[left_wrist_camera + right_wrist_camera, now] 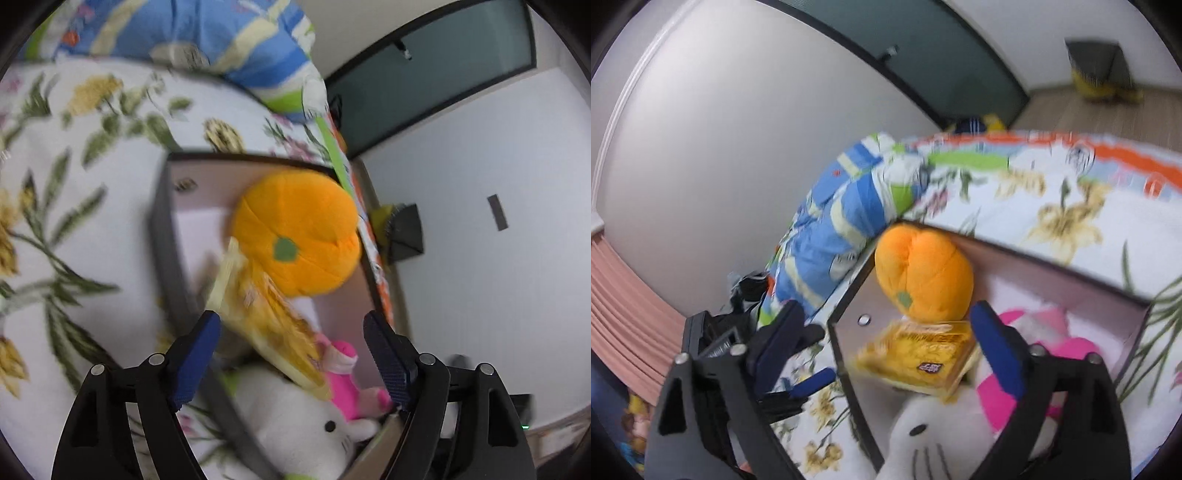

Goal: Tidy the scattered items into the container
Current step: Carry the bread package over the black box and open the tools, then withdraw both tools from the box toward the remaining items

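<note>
A grey-rimmed storage box point(168, 236) point(849, 354) sits on a floral bedsheet. Inside it lie an orange plush pumpkin point(299, 236) point(923, 277), a yellow packet point(269, 325) point(919, 354), a white plush cat point(295, 424) point(934, 435) and a pink plush point(347, 376) point(1067, 354). My left gripper point(291, 358) is open and empty above the box, with the packet between its fingers' line of sight. My right gripper point(890, 343) is open and empty over the box's near corner. The left gripper's blue fingers point(812, 382) show beside the box in the right wrist view.
A floral bedsheet point(92, 221) point(1052, 206) covers the bed. A blue striped pillow point(221, 44) point(831, 229) lies behind the box. A white wall point(498, 147), a dark glass door point(424, 81) and a dark bin point(402, 232) point(1097, 70) on the floor stand beyond the bed edge.
</note>
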The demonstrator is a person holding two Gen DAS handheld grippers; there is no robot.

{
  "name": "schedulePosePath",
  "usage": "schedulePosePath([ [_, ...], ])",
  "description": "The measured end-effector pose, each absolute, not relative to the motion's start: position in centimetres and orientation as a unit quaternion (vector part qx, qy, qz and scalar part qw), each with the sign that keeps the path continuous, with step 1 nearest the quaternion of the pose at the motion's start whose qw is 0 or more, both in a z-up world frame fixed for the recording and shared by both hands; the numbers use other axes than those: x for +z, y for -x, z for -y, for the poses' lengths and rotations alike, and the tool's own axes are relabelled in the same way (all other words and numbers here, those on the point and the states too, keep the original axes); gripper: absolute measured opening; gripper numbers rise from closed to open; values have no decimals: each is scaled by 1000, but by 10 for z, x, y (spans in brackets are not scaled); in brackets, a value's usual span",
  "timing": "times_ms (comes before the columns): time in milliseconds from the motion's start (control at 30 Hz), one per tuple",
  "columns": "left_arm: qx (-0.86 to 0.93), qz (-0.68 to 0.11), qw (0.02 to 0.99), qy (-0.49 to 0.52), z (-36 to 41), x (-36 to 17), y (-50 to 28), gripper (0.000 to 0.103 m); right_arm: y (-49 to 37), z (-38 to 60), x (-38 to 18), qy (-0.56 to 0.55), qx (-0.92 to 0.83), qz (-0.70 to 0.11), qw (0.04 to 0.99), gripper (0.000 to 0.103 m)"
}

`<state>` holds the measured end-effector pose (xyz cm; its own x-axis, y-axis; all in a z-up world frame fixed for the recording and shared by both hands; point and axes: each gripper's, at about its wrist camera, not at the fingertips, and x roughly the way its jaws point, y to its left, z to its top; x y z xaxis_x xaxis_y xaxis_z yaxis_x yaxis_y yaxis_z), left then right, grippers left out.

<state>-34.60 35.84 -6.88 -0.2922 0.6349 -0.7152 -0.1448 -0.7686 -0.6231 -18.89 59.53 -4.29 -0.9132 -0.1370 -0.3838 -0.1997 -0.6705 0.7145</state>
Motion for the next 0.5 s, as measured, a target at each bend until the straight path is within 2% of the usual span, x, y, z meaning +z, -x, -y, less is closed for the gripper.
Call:
schedulePosePath([
  [233,773,239,250,531,-330,-52,340,80,187,-587,-32,211,880,-426,-3,94],
  [500,779,259,255,511,-286,-20,329,80,183,-537,6,216,893,-393,-29,94],
])
